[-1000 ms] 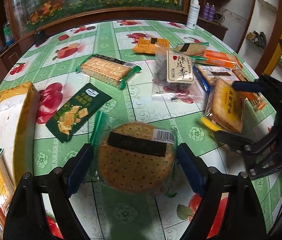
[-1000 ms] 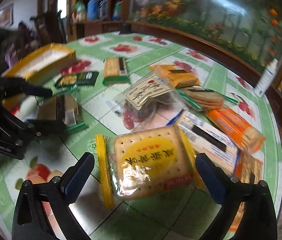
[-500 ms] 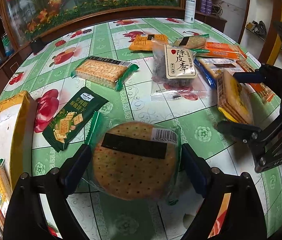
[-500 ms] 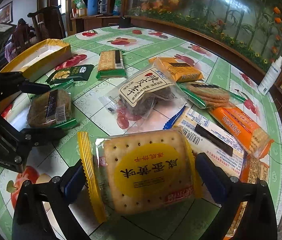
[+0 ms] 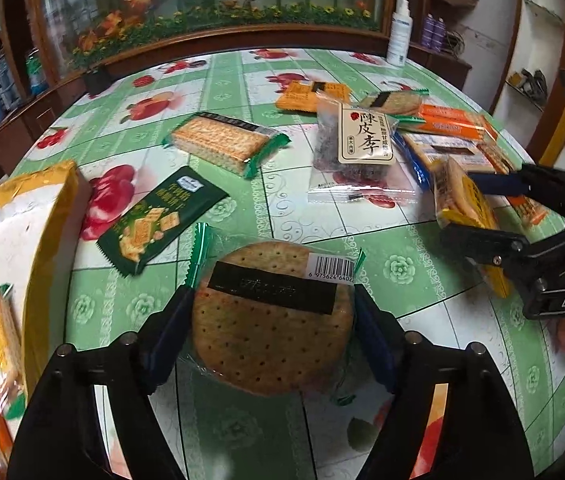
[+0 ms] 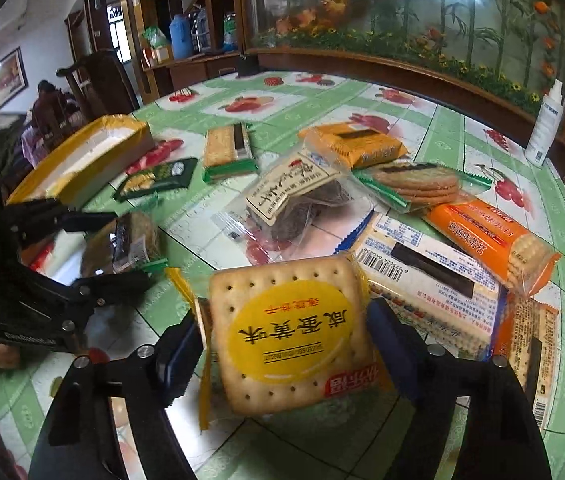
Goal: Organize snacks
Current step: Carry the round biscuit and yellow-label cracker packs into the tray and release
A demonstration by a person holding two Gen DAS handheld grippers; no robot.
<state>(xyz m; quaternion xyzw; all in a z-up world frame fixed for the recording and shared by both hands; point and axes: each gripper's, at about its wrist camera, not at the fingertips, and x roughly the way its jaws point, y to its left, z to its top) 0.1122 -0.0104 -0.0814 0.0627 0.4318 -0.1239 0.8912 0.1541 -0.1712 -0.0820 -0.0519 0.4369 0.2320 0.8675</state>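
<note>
A round brown cracker pack (image 5: pixel 270 320) with a black label lies on the green fruit-print tablecloth (image 5: pixel 402 264). My left gripper (image 5: pixel 272 316) has its closing jaws on it, both blue pads against its sides. In the right wrist view the left gripper (image 6: pixel 130 246) shows at the left with that pack (image 6: pixel 122 244). A yellow square cracker pack (image 6: pixel 290 332) sits between the closing jaws of my right gripper (image 6: pixel 286 336), pads pressing its edges, the pack tilted up off the cloth. The left wrist view shows the right gripper (image 5: pixel 458 206) holding the yellow pack (image 5: pixel 462 200).
An open yellow box (image 5: pixel 54 200) with snack packs inside stands at the left. Loose on the cloth lie a green cracker pack (image 5: pixel 222 142), a dark green pack (image 5: pixel 158 224), a clear plum bag (image 5: pixel 358 148) and orange packs (image 5: pixel 454 120). A white bottle (image 5: pixel 398 32) stands at the far edge.
Both grippers' jaws have narrowed onto their packs. The yellow square pack has tipped up from lying flat. The round pack has stayed in place.
</note>
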